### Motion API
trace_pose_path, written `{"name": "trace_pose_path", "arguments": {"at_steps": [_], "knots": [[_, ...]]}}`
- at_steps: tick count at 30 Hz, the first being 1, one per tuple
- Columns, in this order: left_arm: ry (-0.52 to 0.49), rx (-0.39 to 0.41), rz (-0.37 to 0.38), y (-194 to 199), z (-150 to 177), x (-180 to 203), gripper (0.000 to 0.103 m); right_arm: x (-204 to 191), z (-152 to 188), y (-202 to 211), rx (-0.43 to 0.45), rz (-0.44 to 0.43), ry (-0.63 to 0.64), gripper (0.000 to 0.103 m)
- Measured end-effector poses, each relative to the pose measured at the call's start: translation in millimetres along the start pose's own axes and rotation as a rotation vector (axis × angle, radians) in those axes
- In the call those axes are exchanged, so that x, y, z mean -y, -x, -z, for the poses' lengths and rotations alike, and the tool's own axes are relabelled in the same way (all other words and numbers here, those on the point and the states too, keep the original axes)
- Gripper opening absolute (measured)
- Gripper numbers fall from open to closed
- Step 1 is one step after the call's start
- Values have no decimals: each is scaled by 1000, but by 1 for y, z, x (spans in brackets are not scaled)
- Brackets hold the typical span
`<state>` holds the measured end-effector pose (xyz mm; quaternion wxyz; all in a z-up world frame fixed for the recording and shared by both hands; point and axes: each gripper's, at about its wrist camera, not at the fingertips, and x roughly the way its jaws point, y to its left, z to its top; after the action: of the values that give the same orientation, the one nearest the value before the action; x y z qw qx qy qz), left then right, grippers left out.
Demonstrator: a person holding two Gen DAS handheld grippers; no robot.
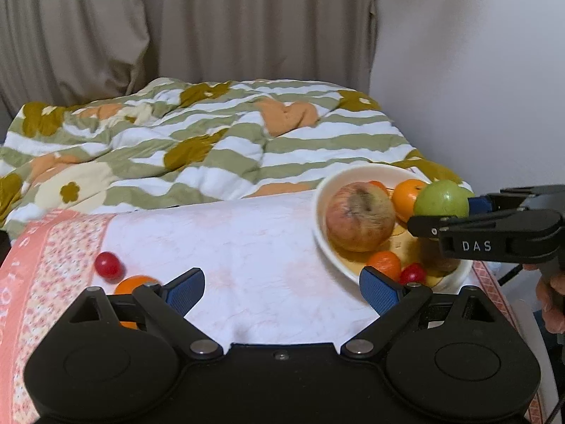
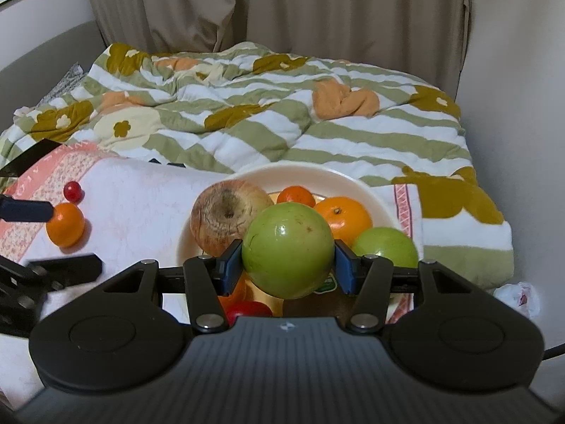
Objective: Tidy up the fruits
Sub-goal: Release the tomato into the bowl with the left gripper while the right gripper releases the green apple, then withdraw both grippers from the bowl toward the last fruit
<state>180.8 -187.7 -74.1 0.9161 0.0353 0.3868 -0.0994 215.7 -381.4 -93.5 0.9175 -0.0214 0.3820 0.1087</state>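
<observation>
the right gripper (image 2: 287, 265) pinches a green apple (image 2: 287, 250) between both blue pads, held above the white bowl (image 2: 383, 198). the left gripper (image 1: 282, 288) is spread wide with nothing between its fingers; a small orange (image 1: 132, 284) lies just outside its left finger.

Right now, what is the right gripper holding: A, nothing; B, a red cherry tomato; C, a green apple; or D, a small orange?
C: the right gripper has its blue pads pressed on both sides of a green apple above the white bowl.

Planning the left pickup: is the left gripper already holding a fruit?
No, the left gripper is open and holds nothing, its fingers spread above the cloth.
</observation>
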Motion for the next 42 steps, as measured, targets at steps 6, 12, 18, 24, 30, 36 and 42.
{"name": "trace_pose_path", "arguments": {"at_steps": [6,12,18,24,30,36,42], "knots": [[16,-3,-14,4,6,-5,97,-5,5,-9,-9,0,24,69],[21,3,-24,11,11,-5,97,-9,7,-5,13,14,46,80],[42,17,-30,23,14,-5,97,-14,5,15,67,28,54,103],[55,57,-37,46,18,-6,97,-21,5,38,92,30,57,103],[75,105,-61,75,27,-11,97,-34,6,64,127,28,72,103],[123,158,-108,112,36,-25,97,-52,6,94,161,-3,86,103],[151,199,-173,145,41,-47,98,-75,0,114,186,-48,91,103]]}}
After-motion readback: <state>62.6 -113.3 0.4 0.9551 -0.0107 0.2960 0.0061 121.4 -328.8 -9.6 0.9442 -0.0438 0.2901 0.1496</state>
